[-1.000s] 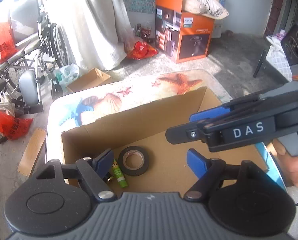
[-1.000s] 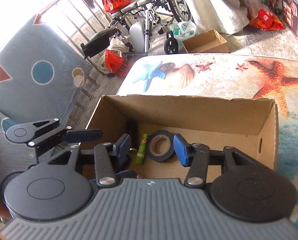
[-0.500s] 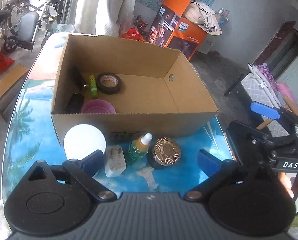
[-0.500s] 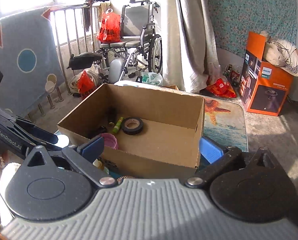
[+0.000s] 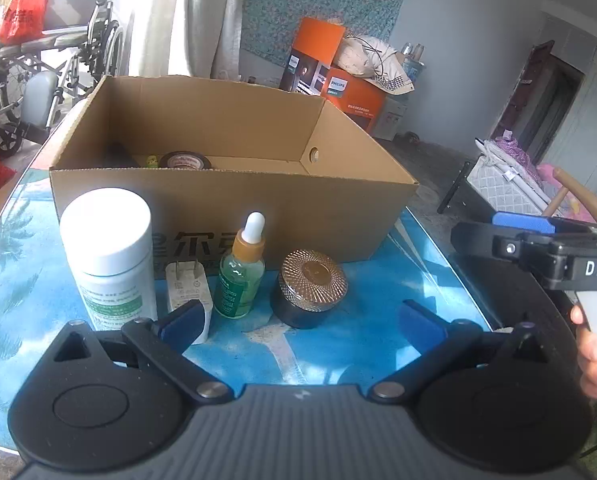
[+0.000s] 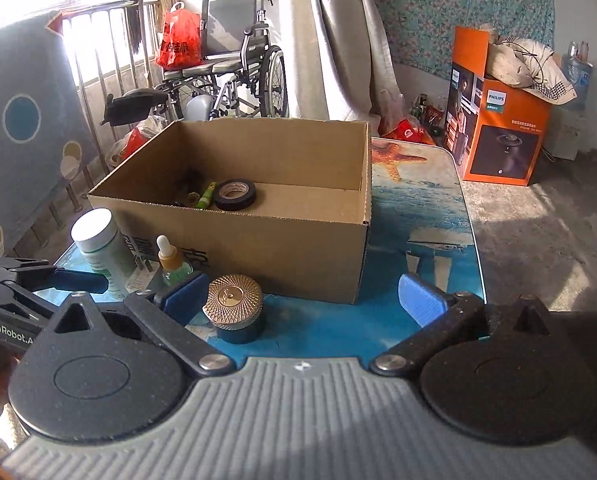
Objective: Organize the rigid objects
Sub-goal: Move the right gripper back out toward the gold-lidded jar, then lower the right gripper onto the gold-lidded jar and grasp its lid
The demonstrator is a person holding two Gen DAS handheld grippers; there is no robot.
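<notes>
Both grippers have pulled back from over the cardboard box (image 5: 234, 200) to its near side, jaws just opened wide, nothing between them. Left wrist view: left gripper (image 5: 302, 322) spread and empty, low over the table (image 5: 378, 344); in front of the box stand a white bottle (image 5: 108, 260), a charger plug (image 5: 188, 286), a dropper bottle (image 5: 240, 276) and a gold-lidded jar (image 5: 310, 288), all still outside. Tape roll (image 5: 184, 160) already inside. Likely next pick is the jar; close across its round body, not the lid edge. Right wrist view: right gripper (image 6: 304, 292) also spread, empty, jar (image 6: 234, 306) just beside its left pad. Open table right of the box; its near wall is tall, so lift clear before crossing.
</notes>
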